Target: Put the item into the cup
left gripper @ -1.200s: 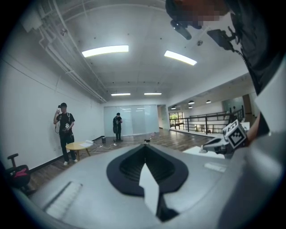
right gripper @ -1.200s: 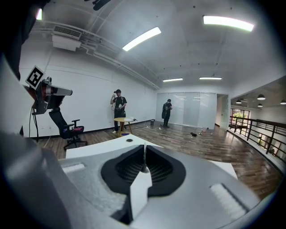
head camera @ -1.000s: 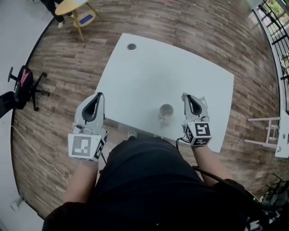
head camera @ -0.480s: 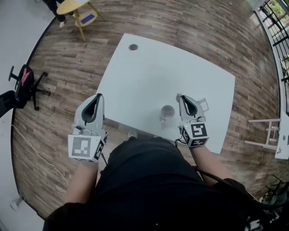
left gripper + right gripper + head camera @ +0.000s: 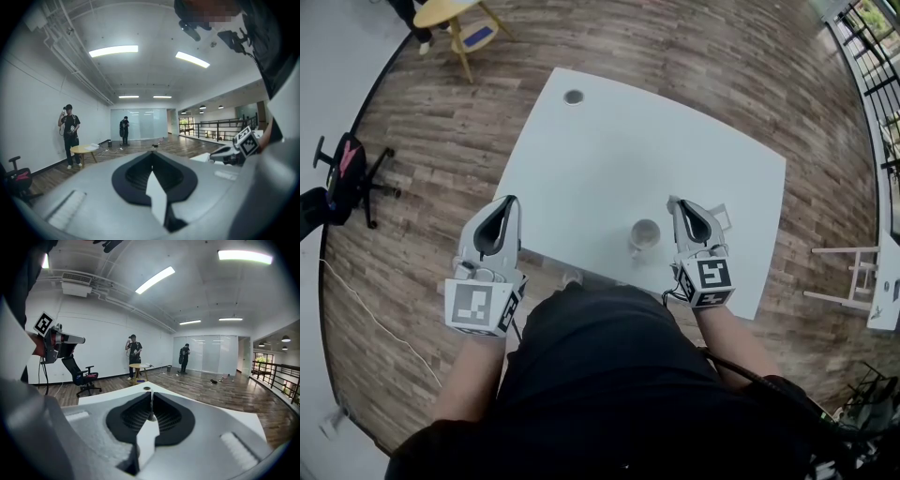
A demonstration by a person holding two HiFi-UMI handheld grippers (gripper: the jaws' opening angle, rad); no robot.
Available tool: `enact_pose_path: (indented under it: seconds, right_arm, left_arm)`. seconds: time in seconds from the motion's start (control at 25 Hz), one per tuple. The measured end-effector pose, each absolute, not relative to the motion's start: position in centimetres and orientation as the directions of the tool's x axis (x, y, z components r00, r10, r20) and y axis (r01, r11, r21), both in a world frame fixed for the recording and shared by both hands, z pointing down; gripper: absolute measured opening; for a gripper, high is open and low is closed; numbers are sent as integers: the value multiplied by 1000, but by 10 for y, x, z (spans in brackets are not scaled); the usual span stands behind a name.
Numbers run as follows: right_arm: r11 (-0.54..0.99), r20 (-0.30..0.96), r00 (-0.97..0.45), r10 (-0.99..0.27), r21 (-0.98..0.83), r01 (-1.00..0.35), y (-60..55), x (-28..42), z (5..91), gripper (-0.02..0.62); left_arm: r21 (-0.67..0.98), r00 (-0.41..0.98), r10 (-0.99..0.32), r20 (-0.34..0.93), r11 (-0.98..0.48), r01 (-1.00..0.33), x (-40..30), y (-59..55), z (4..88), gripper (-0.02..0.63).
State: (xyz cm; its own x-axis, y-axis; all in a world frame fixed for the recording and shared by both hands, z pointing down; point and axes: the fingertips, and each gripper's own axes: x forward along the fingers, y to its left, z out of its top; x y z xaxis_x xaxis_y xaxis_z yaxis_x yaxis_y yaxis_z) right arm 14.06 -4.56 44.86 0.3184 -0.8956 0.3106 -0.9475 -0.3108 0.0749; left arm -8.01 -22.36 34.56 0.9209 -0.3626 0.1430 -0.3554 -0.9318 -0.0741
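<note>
White tabletop (image 5: pixel 609 150) held the cup (image 5: pixel 644 234) at lower centre, with the right gripper (image 5: pixel 678 204) just right of it, apparently pinching a small item (image 5: pixel 150 417) to drop in, while the left gripper (image 5: pixel 507 201) hung closed and empty.

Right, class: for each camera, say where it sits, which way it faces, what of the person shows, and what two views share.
Head view: on the head, steeply down at the white table and cup; shows torso, forearms, left gripper, right gripper.
Left gripper view: on that gripper, level across the room; its shut jaws, the right gripper at right.
Right gripper view: on that gripper, across the table; jaws pinching a small pale item.
Shared: both gripper views show the round yellow table.
</note>
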Motion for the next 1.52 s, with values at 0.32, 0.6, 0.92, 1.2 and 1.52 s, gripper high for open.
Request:
enact_pose_path:
  seconds: [0.32, 0.6, 0.92, 1.2, 1.52]
  right_arm:
    - [-345, 312, 353, -882, 83, -935, -40, 142, 447, 18]
    - [-349, 322, 357, -877, 84, -933, -36, 137, 449, 18]
    - [-337, 344, 342, -875, 76, -939, -38, 130, 456, 18]
    - [-322, 371, 321, -871, 63, -945, -39, 125, 466, 18]
    - [-318, 392, 311, -866, 49, -947, -38, 122, 477, 18]
  left_arm:
    - [-51, 943, -302, 139, -953, -298, -62, -221, 349, 1]
    - [-37, 954, -263, 142, -965, -260, -44, -218, 350, 1]
    - [-32, 958, -238, 161, -971, -236, -36, -219, 357, 2]
    - [-28, 954, -232, 192, -973, -231, -31, -221, 364, 2]
    - [-33, 958, -196, 211, -981, -193, -22, -210, 372, 1]
